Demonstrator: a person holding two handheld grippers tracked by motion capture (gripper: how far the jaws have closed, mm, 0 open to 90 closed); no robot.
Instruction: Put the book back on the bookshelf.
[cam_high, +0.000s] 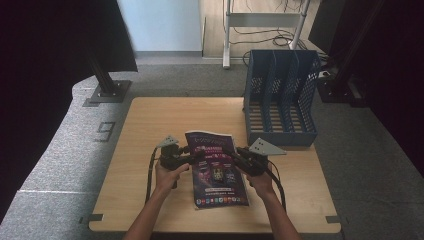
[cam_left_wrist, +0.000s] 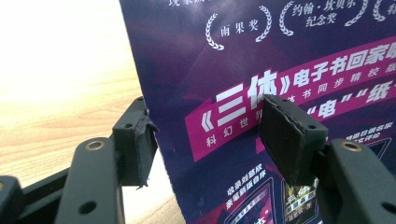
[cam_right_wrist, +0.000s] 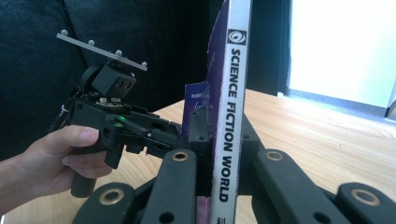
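Observation:
A purple magazine (cam_high: 217, 167) with "SCIENCE FICTION WORLD" on its white spine (cam_right_wrist: 231, 93) is held over the wooden table (cam_high: 150, 120), between the two grippers. My right gripper (cam_high: 234, 156) (cam_right_wrist: 223, 121) is shut on the spine edge, which stands upright in the right gripper view. My left gripper (cam_high: 197, 156) (cam_left_wrist: 208, 105) is at the opposite edge with its jaws apart. One pad (cam_left_wrist: 140, 140) sits at the edge of the magazine's cover (cam_left_wrist: 233, 70) and the other (cam_left_wrist: 289, 135) hovers over it. The left gripper (cam_right_wrist: 175, 133) and the hand holding it also show in the right gripper view.
A blue three-slot file rack (cam_high: 280, 100) stands at the table's back right corner. A black stand base (cam_high: 107, 92) sits on the grey floor off the table's back left. Dark curtains hang at both sides.

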